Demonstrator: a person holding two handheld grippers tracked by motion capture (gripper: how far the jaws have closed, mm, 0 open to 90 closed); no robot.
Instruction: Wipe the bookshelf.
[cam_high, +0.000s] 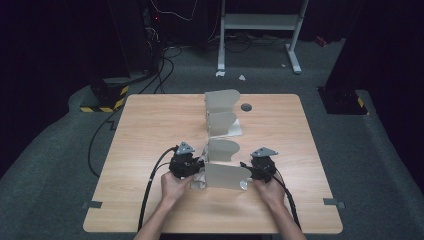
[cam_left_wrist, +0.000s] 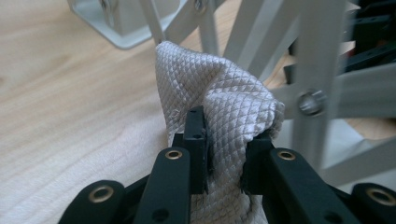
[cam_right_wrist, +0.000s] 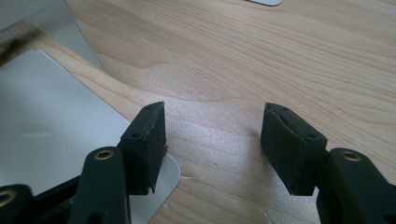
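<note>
Left hand-held gripper (cam_left_wrist: 226, 149) clamped on quilted white cloth (cam_left_wrist: 219, 98) beside metal rack (cam_left_wrist: 322, 56).

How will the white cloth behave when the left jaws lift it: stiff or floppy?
The cloth is probably floppy: it bunches and folds where the left gripper pinches it. It looks thin and light, so it should hang limp. Its quilted weave likely grips well rather than slipping.

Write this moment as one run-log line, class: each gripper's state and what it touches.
left gripper: shut on cloth | right gripper: open, nothing between jaws | metal rack: between both grippers on table
</note>
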